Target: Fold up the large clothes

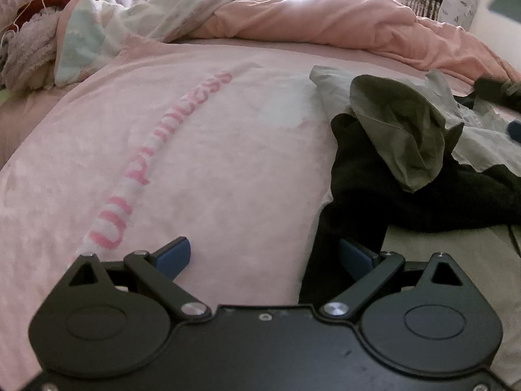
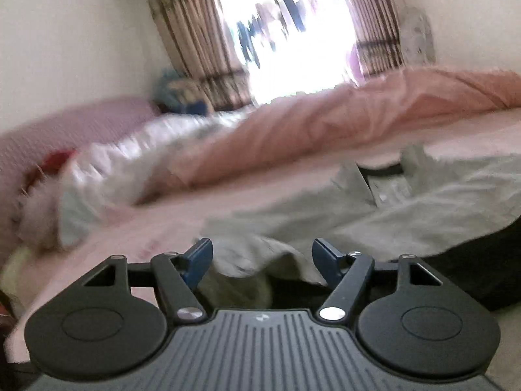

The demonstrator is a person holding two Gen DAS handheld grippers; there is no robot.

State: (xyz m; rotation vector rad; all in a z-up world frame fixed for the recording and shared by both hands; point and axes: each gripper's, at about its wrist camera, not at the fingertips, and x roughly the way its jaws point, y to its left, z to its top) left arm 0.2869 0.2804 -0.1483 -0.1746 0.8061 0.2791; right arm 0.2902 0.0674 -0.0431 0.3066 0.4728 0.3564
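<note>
On the bed's pink blanket point(image 1: 202, 163), a light grey shirt point(image 2: 374, 208) lies rumpled over dark clothing point(image 1: 374, 189). Left gripper point(image 1: 263, 257) and right gripper point(image 2: 262, 257) fingers both spread wide, holding nothing.

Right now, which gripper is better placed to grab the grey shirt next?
Right, probably. The right gripper is open with the grey shirt directly ahead, its hem between the fingers. The left gripper, also open, faces mostly the pink blanket; the shirt lies off to its right.
</note>
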